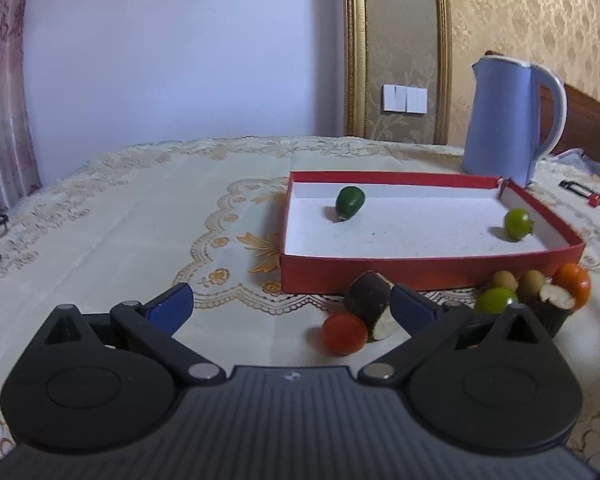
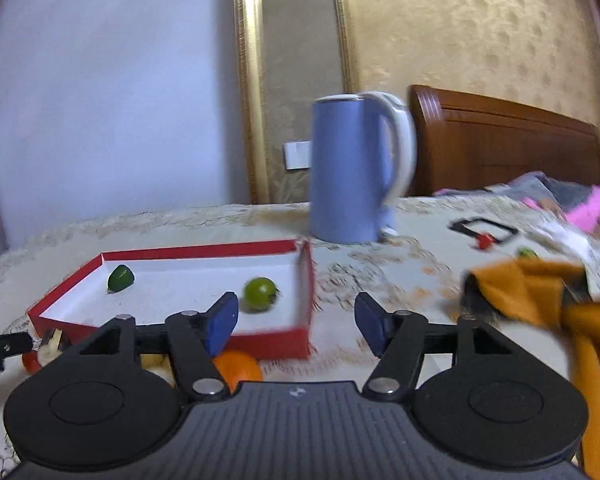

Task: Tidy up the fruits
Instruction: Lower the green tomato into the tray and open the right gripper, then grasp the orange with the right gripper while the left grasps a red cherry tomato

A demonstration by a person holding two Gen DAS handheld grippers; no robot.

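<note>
Fruit lay in two groups on a worktop (image 1: 120,208) covered with an embroidered cloth: a dark green fruit (image 1: 350,202) and a lime-green one (image 1: 518,223) sat well apart inside a shallow red box (image 1: 380,272), while a red tomato (image 1: 345,333), an orange (image 1: 574,284) and several small pieces clustered just outside its near wall. The left gripper (image 1: 292,304) hovered with jaws wide apart and empty, the tomato just ahead between its blue pads. The right gripper (image 2: 296,322) was also parted and held nothing, near the box's right corner. Probably the next fruit was due for collection; closing gently around the tomato's middle would keep it from rolling away. A blue kettle (image 1: 500,120) stood behind the box.
</note>
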